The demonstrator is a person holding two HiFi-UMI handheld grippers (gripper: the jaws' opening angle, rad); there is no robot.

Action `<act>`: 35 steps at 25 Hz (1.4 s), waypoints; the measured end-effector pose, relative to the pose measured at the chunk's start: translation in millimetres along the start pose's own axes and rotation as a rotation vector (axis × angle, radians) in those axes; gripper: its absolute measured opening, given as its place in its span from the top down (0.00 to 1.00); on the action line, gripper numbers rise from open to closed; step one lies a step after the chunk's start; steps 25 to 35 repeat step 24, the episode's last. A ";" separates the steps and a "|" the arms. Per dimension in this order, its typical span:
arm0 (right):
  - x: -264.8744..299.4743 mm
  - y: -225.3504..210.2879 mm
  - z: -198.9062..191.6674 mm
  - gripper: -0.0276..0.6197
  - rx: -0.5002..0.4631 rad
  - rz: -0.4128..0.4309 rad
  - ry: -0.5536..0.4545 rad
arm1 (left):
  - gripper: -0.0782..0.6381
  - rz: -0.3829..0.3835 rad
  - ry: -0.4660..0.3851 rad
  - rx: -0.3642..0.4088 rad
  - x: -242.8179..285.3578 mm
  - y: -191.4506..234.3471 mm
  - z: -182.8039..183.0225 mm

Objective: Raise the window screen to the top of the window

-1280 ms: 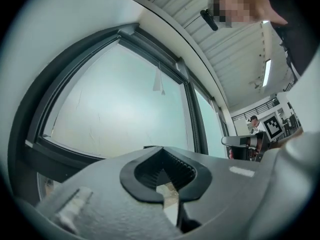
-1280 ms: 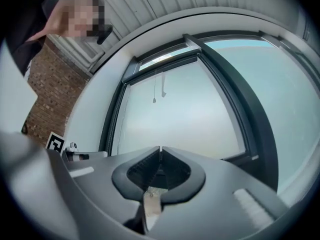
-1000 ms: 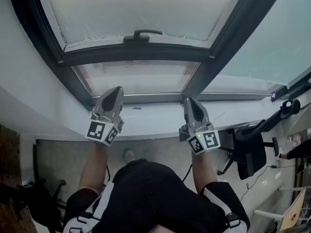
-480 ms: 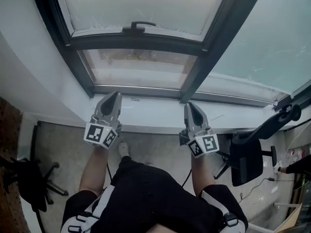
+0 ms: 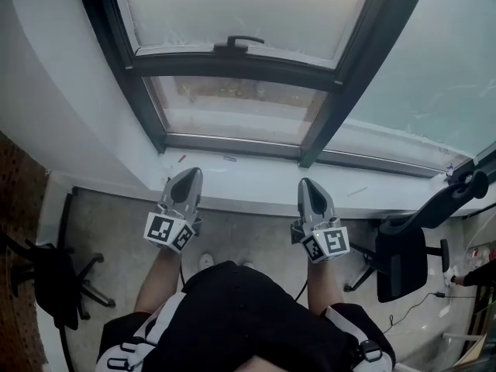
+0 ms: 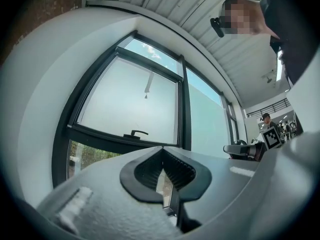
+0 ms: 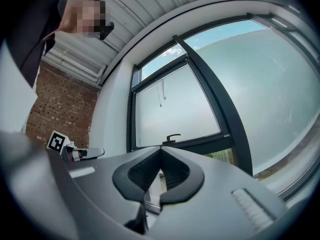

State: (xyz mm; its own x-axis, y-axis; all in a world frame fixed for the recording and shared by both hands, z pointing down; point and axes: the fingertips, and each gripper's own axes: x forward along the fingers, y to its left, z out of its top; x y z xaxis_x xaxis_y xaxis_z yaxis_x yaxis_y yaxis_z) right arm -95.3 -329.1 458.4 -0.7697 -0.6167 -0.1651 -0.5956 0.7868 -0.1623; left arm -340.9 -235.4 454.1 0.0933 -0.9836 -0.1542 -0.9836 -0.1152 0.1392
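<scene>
Tongs, left [image 5: 188,178] and right [image 5: 308,186]: both clenched on nothing, pads meeting. They are held side by side and about level, noses toward the window. Their tips hang at the front edge of the white sill [image 5: 256,178], well apart from anything on the frame. My reading is a stand-off carry: shut and empty suits hands about to go in for the pull, and equally hands clear of it after a lift.

Window screen [image 5: 240,6]: a pale, frosted-looking panel between dark uprights. Its dark bottom rail [image 5: 232,62] carries a small black handle [image 5: 239,43] at the middle. That handle is likely the only purchase for narrow tongs.

Rail sits low in the opening. Below it is a band of clear pane [image 5: 236,103] with greenery behind. In the gripper views the panel runs up to a crossbar, with a strip of sky above. Whether it can ride higher, I cannot tell.

Right neighbour pane [image 5: 434,68] is frosted down to its frame. Office chair [image 5: 403,250] stands off to the right.
</scene>
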 end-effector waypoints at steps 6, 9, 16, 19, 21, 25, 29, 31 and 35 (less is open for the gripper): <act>16.6 19.9 -8.9 0.95 0.005 -0.010 0.021 | 0.89 -0.009 0.010 -0.002 -5.5 17.4 0.5; 26.2 31.6 -5.9 0.95 0.001 0.004 -0.002 | 0.89 -0.016 0.002 -0.004 -6.5 27.0 6.3; 35.4 38.0 -11.8 0.95 0.077 -0.022 -0.008 | 0.89 -0.029 -0.005 -0.038 -7.3 38.5 5.4; 36.7 41.0 -15.7 0.95 0.039 -0.026 0.007 | 0.89 -0.028 -0.007 -0.042 -6.8 42.3 2.1; 37.0 42.9 -17.5 0.95 0.015 -0.026 0.013 | 0.89 -0.028 -0.006 -0.046 -6.7 45.6 1.2; 37.0 45.4 -17.5 0.95 0.006 -0.026 0.007 | 0.89 -0.029 -0.004 -0.050 -6.9 48.7 1.7; 37.0 45.4 -17.5 0.95 0.006 -0.026 0.007 | 0.89 -0.029 -0.004 -0.050 -6.9 48.7 1.7; 37.0 45.4 -17.5 0.95 0.006 -0.026 0.007 | 0.89 -0.029 -0.004 -0.050 -6.9 48.7 1.7; 37.0 45.4 -17.5 0.95 0.006 -0.026 0.007 | 0.89 -0.029 -0.004 -0.050 -6.9 48.7 1.7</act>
